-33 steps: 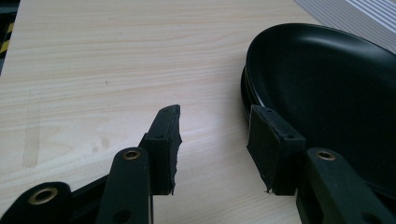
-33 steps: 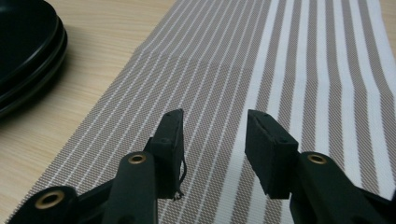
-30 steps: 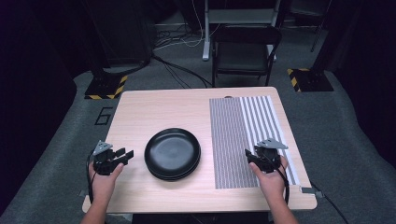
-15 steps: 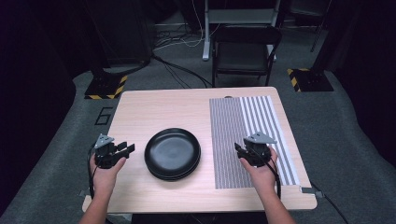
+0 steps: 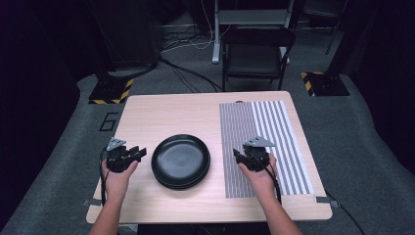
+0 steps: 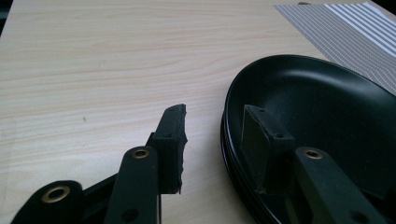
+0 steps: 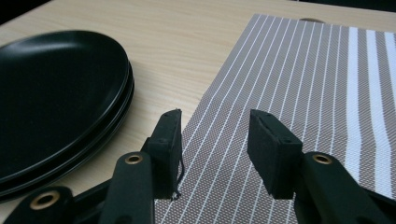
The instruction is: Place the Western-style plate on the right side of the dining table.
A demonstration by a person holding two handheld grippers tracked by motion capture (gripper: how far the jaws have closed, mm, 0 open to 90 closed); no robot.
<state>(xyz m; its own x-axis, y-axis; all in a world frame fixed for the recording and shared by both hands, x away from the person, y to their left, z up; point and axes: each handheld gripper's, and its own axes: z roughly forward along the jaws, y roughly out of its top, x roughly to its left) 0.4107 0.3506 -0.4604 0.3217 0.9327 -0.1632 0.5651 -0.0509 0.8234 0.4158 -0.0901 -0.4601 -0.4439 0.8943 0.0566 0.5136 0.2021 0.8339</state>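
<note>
Your left gripper (image 6: pixel 212 149), jaws just closing yet gripping nothing, straddles the near rim of the stacked black plates (image 6: pixel 322 126); your right gripper (image 7: pixel 215 154) hangs part-open and empty over the striped mat (image 7: pixel 299 84), plates to its left; next, I judge, pinch that rim squarely.

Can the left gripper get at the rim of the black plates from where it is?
Probably yes: the left gripper has one finger over the black plates, the other outside; nothing lies between.
</note>
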